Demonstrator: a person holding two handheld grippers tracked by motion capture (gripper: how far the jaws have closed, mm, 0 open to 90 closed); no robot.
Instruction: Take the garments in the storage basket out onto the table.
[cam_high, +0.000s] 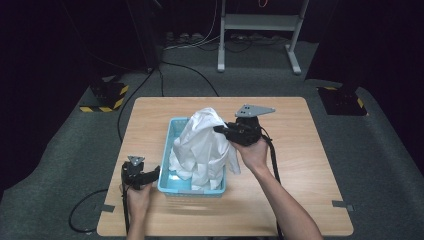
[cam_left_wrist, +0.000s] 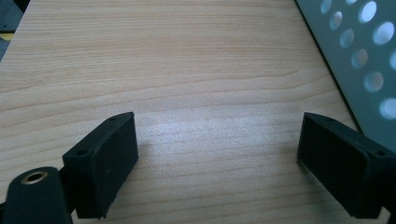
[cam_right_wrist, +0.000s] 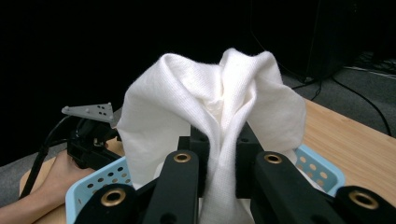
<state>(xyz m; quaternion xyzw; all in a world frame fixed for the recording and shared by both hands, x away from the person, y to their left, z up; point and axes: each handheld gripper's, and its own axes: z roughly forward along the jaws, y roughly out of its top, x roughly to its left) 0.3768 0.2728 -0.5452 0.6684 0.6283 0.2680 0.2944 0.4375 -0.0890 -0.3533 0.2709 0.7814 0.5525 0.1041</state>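
**White garment hanging over the basket**

On the wooden table (cam_high: 300, 150), the pale blue basket (cam_high: 167, 185) sits mid-left. The white garment (cam_high: 202, 145) hangs lengthwise into it, pinched by the right gripper (cam_high: 222, 130). The left gripper (cam_high: 152, 172), jaws wide and empty, waits at the basket's near-left corner.

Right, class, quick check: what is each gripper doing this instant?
Left gripper: jaws open, holding nothing, beside the blue basket.
Right gripper: jaws closed on the white cloth.

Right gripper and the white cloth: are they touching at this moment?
Touching. In the right gripper view the right gripper has its jaws closed on a fold of the white cloth, which hangs over the blue basket.
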